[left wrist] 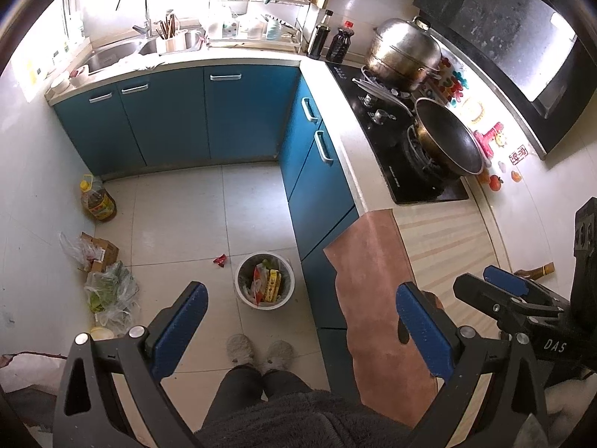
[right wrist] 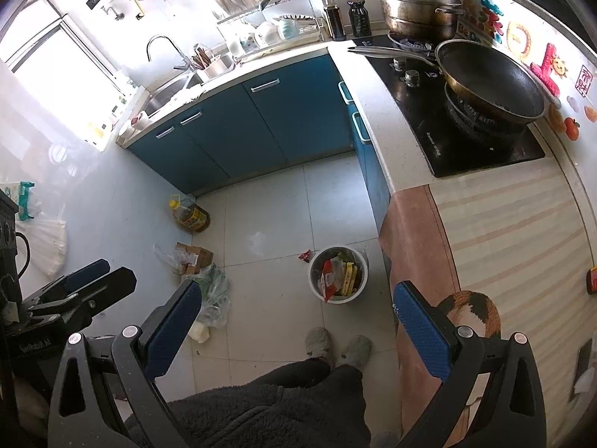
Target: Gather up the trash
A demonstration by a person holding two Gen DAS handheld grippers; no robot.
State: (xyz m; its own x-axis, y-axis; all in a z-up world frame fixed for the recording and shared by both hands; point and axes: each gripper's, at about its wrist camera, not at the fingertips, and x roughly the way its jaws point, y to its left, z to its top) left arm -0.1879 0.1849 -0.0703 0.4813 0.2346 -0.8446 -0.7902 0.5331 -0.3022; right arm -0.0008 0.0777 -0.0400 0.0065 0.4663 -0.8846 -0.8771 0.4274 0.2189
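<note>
A red wrapper (left wrist: 220, 260) lay on the floor tiles just beside the white trash bin (left wrist: 244, 296), which already held packets. Both the left hand-held gripper (left wrist: 300, 330) and the right hand-held gripper (right wrist: 296, 326) hung wide and empty, high above. Judged step: the approach; next, 1 must descend to the wrapper

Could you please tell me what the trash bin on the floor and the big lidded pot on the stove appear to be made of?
The trash bin looks like white plastic: matte, evenly coloured, with a thick rolled rim. A thin liner seems to sit inside, though that is hard to confirm. The lidded pot looks like stainless steel: silvery, with bright window reflections on the lid, and browned, duller patches lower down that suggest heat staining.
</note>
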